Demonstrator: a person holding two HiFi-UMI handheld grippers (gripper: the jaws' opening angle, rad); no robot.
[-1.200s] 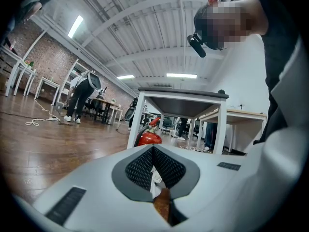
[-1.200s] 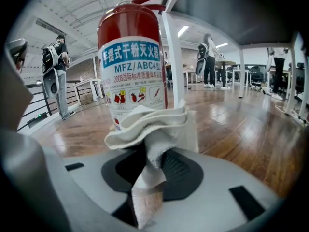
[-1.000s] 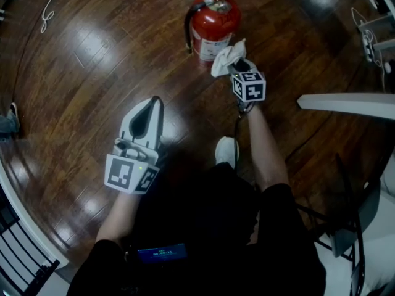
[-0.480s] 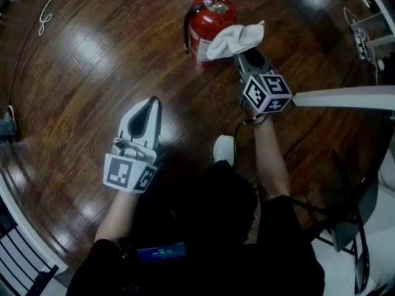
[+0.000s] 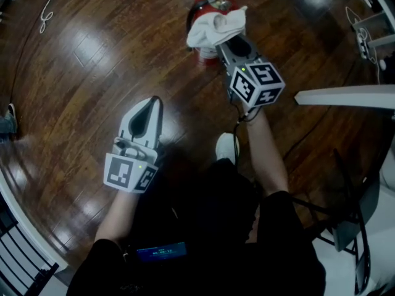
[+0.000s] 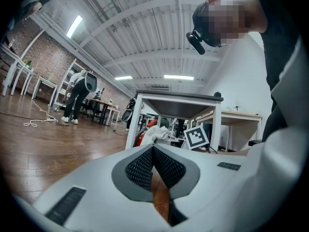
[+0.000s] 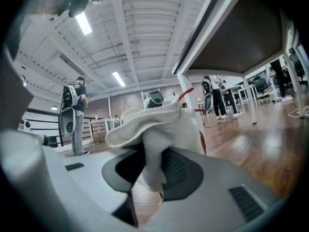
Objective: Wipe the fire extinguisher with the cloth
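Right gripper point(image 5: 227, 43) on cloth point(image 5: 216, 26) (left point(image 5: 153, 102) closed)

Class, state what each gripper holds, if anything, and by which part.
Right gripper: shut on the white cloth, gripping a bunched fold; the rest lies over the red fire extinguisher. Left gripper: shut, holding nothing.

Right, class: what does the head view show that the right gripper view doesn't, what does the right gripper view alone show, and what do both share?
Head view only: the white left gripper, shut and empty, and the person's white shoe.
Right gripper view only: the white beamed ceiling with strip lights, and a standing person wearing a backpack.
Both: the crumpled white cloth clamped in the right gripper, with the red fire extinguisher just behind it.
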